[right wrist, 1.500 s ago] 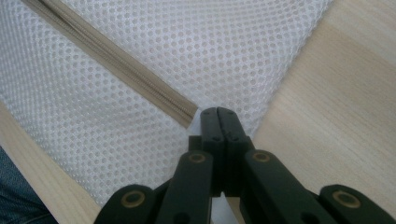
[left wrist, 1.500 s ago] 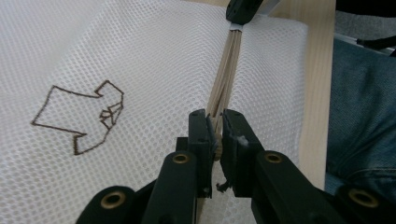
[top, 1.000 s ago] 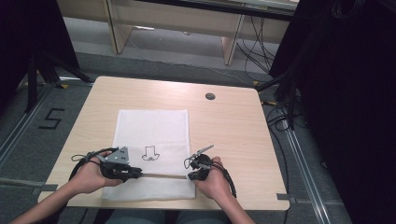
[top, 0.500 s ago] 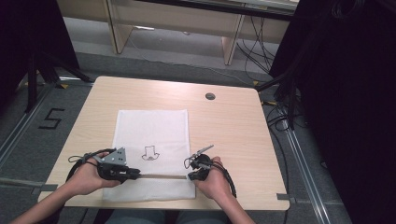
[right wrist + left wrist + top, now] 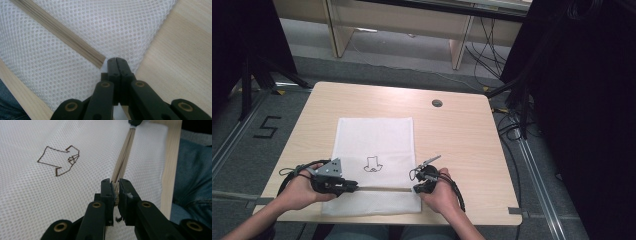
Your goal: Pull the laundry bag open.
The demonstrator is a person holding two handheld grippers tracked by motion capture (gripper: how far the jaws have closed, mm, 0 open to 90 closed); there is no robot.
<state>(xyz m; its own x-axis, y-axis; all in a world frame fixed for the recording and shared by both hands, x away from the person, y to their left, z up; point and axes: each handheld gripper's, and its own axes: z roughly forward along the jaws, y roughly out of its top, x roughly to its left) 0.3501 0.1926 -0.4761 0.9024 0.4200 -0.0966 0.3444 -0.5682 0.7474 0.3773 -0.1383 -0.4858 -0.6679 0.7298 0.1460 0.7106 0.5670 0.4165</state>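
Observation:
A white mesh bag (image 5: 374, 135) lies flat on the wooden table (image 5: 457, 135), with a small brown outline print (image 5: 373, 164) on it. A beige zipper (image 5: 384, 189) runs across its near end. My left gripper (image 5: 354, 188) is at the zipper's left part. In the left gripper view the left gripper (image 5: 115, 187) is shut on the zipper (image 5: 125, 152), which stretches taut away from the jaws. My right gripper (image 5: 417, 189) sits at the zipper's right end. There the right gripper (image 5: 116, 60) is shut on the bag's edge (image 5: 110, 56), just past the end of the zipper (image 5: 57, 32).
A round cable hole (image 5: 437, 103) sits in the table's far right part. The table's front edge (image 5: 172, 157) runs close behind the bag, with the person's blue trousers (image 5: 192, 170) beyond it. Bare wood (image 5: 180, 50) lies right of the bag.
Almost nothing differs; the left gripper has shifted very slightly along the zipper, and the right hand holds still.

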